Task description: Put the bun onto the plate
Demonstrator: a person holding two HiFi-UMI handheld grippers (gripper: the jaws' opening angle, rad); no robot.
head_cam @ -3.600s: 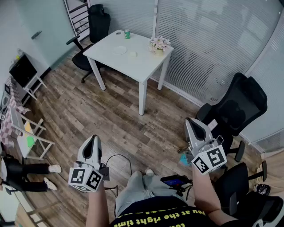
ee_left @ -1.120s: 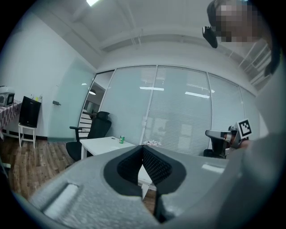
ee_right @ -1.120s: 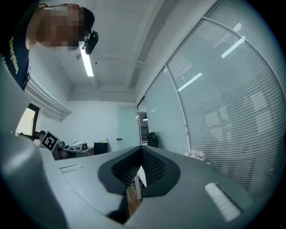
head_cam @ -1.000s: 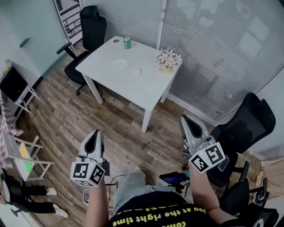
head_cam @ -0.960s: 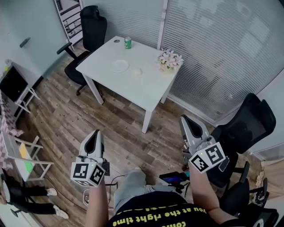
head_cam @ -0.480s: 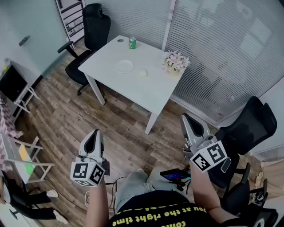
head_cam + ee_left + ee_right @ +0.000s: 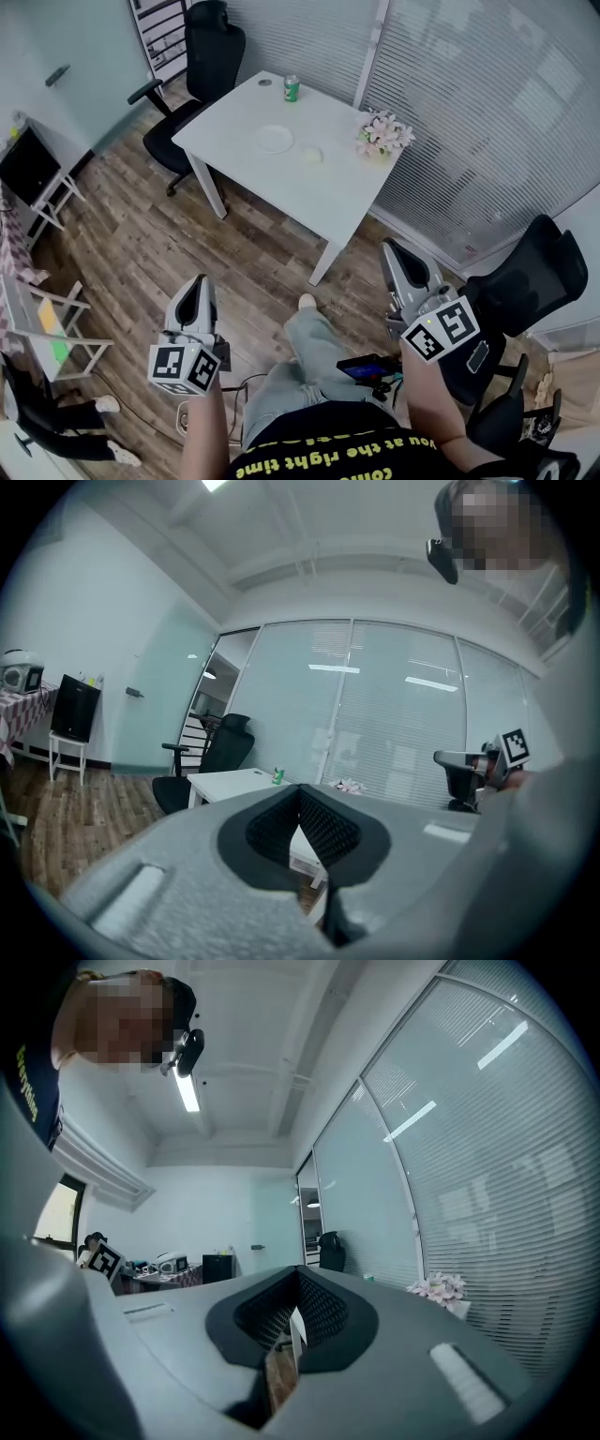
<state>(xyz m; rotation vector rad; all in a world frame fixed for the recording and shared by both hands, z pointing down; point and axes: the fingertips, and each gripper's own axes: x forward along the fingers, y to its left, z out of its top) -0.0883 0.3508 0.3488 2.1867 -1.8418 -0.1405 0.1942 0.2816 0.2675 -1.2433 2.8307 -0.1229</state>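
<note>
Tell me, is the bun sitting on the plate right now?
No, the bun lies on the white table beside the plate, apart from it.

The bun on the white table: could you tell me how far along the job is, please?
Nothing looks done: the bun lies on the table beside the plate, apart from it. Nothing is in hand: the left gripper and right gripper are both shut, empty and far from the table. Left: approach, grasp the bun, set it on the plate.
</note>
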